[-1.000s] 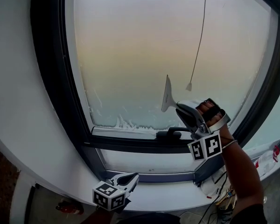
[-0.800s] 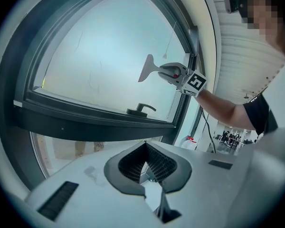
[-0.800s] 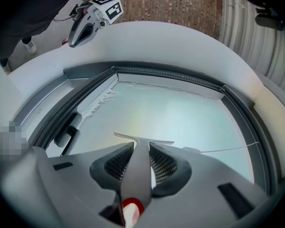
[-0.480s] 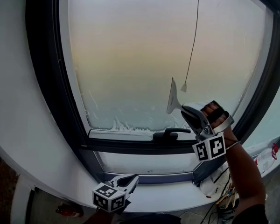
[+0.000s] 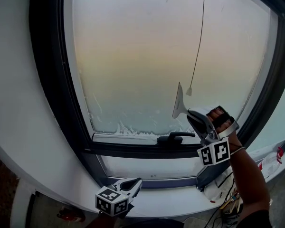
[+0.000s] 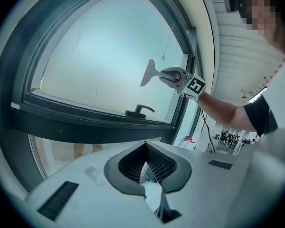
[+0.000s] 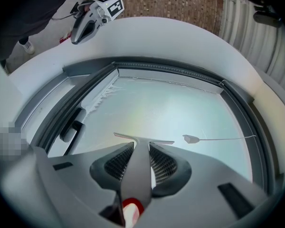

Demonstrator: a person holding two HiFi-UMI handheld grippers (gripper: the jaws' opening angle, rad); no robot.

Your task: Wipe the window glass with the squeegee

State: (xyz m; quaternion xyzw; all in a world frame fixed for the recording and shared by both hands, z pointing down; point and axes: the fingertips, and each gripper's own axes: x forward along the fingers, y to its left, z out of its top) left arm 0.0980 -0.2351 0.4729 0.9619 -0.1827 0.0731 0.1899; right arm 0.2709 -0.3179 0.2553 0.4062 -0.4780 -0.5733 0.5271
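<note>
A: Okay, head view first. Where is our squeegee [image 5: 179,101]?

B: It is at about 4 o'clock on the window glass [image 5: 142,56]. Our right tongs [image 5: 190,113] are clenched on its handle. Our left tongs [image 5: 137,181] hang low at 6 o'clock.

A: And the left gripper view?

B: Those jaws are pressed together with nothing in them.

A: And the right gripper view?

B: The handle sits tight between the jaws, with the blade at 12 o'clock. We think it is light and stiff, with a soft rubber edge. The smooth handle could slip, so we hold it well back from the blade.

A: What is in our way?

B: The cord tab [image 7: 192,138] hangs near the blade at 3 o'clock. The window handle [image 7: 71,127] is at 9 o'clock. We see soapy streaks [image 7: 102,96] at 10 o'clock.
</note>
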